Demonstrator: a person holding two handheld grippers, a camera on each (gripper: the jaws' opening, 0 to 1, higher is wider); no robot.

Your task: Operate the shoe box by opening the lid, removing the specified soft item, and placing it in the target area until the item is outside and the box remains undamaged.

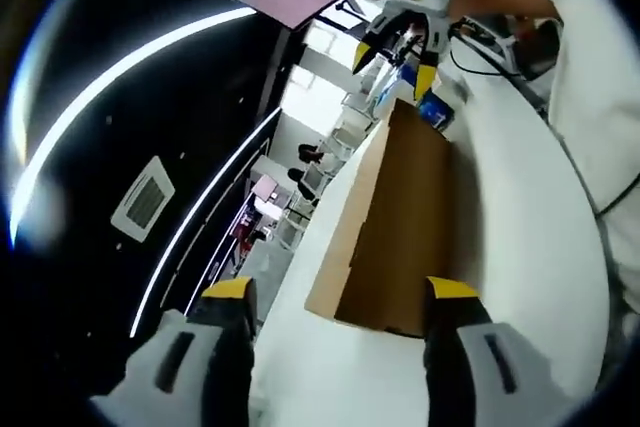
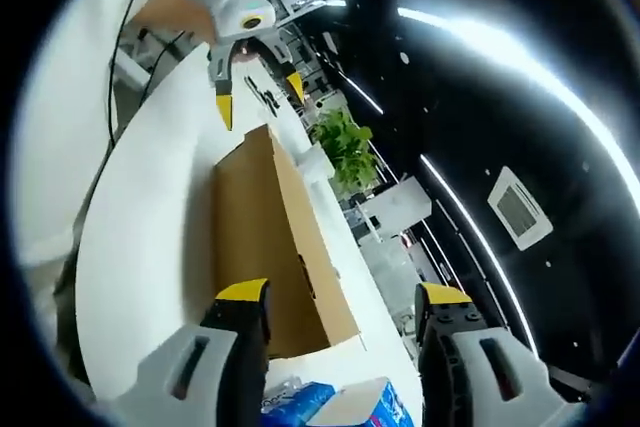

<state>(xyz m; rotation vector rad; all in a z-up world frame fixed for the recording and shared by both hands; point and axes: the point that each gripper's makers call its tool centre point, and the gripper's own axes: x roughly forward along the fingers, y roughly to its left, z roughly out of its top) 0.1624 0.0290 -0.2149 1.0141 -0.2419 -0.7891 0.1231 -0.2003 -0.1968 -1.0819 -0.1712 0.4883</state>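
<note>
The shoe box [image 1: 395, 227] is a plain brown cardboard box lying flat on the white counter [image 1: 520, 247], lid down and closed as far as either view lets me judge. In the left gripper view its long axis runs from about six o'clock, just ahead of the left gripper [image 1: 340, 292], up toward one o'clock, where the right gripper [image 1: 396, 55] hangs over the far end. In the right gripper view the same box [image 2: 265, 237] stretches from the lower middle up toward eleven o'clock, pointing at the left gripper [image 2: 256, 87] there. So the box lies lengthwise between the two tools, one short end facing each.

The opening step looks not yet begun: no gap shows under the lid, and no soft item is in sight. Both pairs of jaws stand apart and hold nothing, the left pair straddling the near short end without touching it. A blue-and-white packet [image 2: 340, 405] sits just beside the box at the right gripper's end.

The next move calls for a hold on the lid edge at each short end, then an even, level lift; uneven pulling could, I judge, buckle the thin cardboard. A potted plant [image 2: 345, 147] stands beyond the counter at one o'clock in the right gripper view.
</note>
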